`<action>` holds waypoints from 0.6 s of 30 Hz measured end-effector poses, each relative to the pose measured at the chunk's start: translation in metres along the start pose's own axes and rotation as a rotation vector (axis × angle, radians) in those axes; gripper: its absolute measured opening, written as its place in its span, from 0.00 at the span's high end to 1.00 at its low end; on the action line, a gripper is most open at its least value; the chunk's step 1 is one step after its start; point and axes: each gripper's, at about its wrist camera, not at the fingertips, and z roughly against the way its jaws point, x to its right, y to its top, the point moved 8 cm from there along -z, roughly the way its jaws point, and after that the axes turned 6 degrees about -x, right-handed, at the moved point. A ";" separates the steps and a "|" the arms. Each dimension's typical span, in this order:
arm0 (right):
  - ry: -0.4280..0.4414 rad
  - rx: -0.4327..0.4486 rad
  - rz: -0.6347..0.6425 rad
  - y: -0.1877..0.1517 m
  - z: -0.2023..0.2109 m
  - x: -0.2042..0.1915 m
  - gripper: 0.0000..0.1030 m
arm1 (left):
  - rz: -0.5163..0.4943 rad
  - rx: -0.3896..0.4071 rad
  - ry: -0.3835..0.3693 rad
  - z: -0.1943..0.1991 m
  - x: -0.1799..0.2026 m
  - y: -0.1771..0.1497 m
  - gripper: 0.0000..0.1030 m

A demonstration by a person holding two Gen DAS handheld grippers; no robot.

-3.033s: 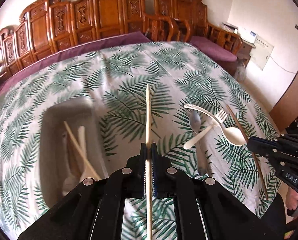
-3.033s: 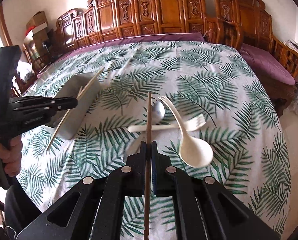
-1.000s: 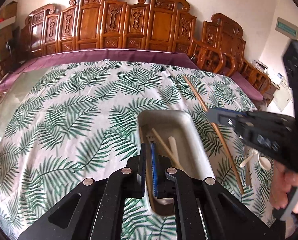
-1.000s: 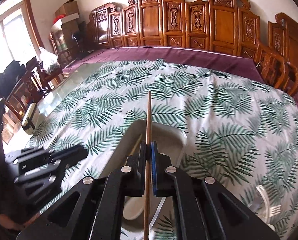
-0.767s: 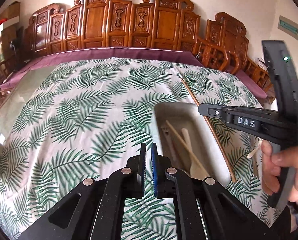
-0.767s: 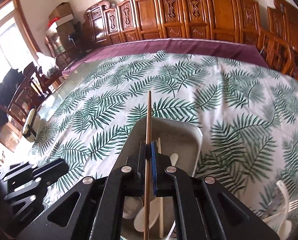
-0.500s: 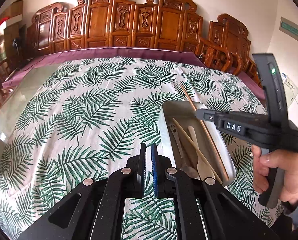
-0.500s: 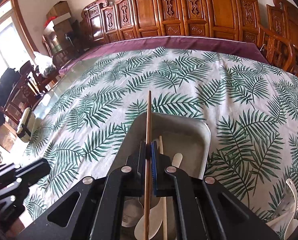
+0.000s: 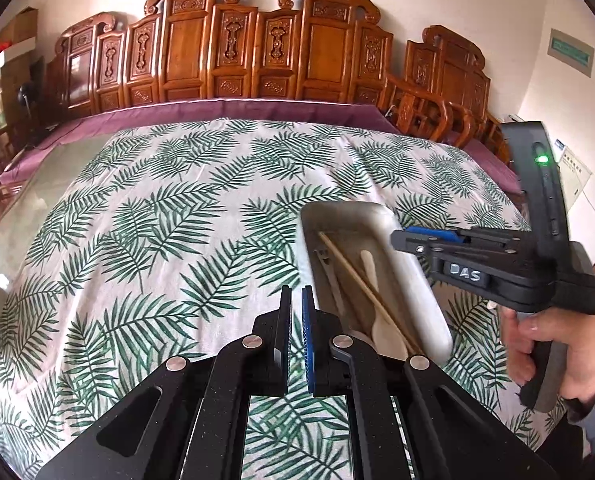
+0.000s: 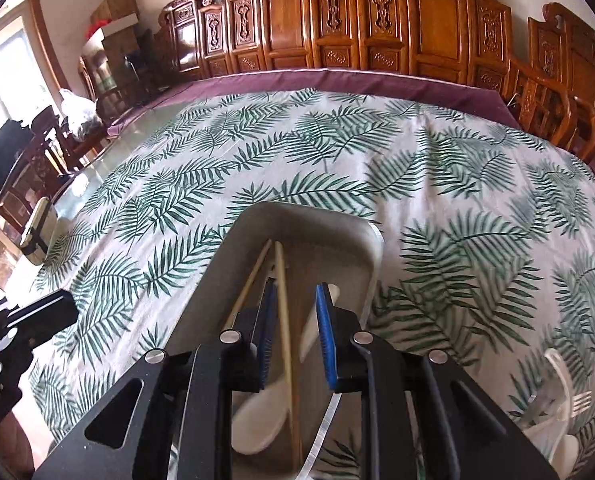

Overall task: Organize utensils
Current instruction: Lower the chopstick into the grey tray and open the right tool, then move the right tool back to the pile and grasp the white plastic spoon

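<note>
Above the tray (image 10: 371, 248) your right gripper (image 10: 295, 332) is spread, chopstick (image 10: 284, 312) lying inside; left gripper (image 9: 296, 334) nearly closed, empty, held aside

White fork (image 10: 568, 394) cut off at frame edge, tray (image 10: 309, 222) near end hidden behind hand-held gripper

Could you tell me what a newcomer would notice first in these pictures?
Probably the right gripper, open directly above the grey tray that holds chopsticks and a pale spoon. Then the green palm-leaf tablecloth and the carved wooden chairs behind the table.
</note>
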 end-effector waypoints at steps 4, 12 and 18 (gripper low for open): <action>-0.019 0.018 0.025 -0.018 0.027 0.024 0.78 | -0.021 0.005 -0.007 0.002 0.016 0.001 0.96; -0.098 0.033 0.045 -0.070 0.077 0.088 0.78 | -0.070 0.020 -0.030 0.006 0.056 0.003 0.96; -0.179 0.018 0.035 -0.117 0.100 0.142 0.78 | -0.115 0.017 -0.047 0.002 0.092 -0.003 0.96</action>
